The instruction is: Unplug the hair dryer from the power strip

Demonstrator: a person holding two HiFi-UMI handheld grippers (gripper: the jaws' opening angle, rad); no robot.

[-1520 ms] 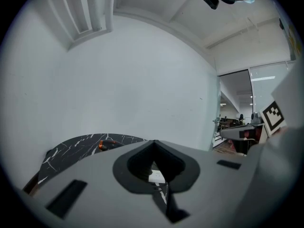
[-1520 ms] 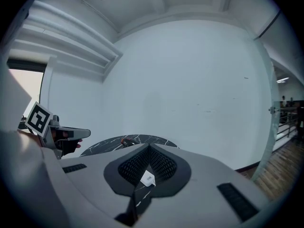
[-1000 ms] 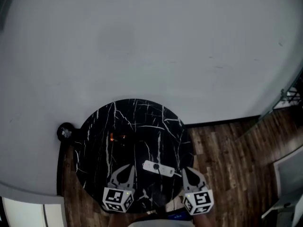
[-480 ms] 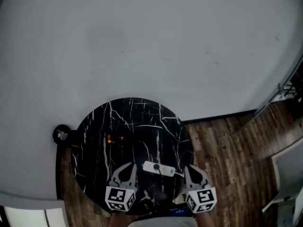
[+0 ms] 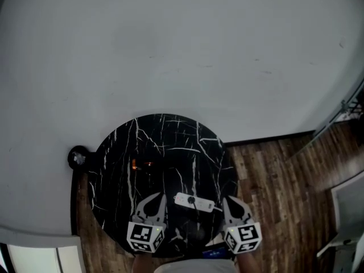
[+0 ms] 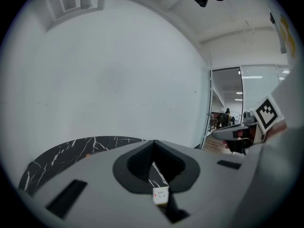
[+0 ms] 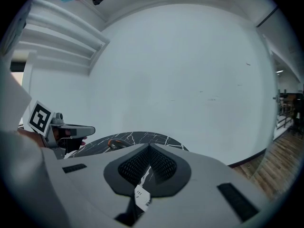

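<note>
A white power strip [image 5: 193, 201] lies near the front of the round black marble table [image 5: 125, 152], with a black plug [image 5: 191, 199] in it. The dark hair dryer [image 5: 142, 165], showing an orange glint, lies farther back on the left. My left gripper [image 5: 160, 197] is shut and empty just left of the strip. My right gripper [image 5: 226, 200] is shut and empty just right of it. Through the left gripper's [image 6: 153, 144] shut jaws I see the strip's end [image 6: 160, 195]. Past the right gripper [image 7: 148, 149] the strip [image 7: 141, 196] and the dryer [image 7: 114, 143] show.
A small black round object [image 5: 77, 157] sits at the table's left edge against the grey wall [image 5: 182, 56]. Wooden floor [image 5: 273, 192] lies to the right, with a glass partition [image 5: 341, 112] at the far right.
Only the head camera's view has shifted a little. Both grippers stay shut at the table's near edge, on either side of the strip.
</note>
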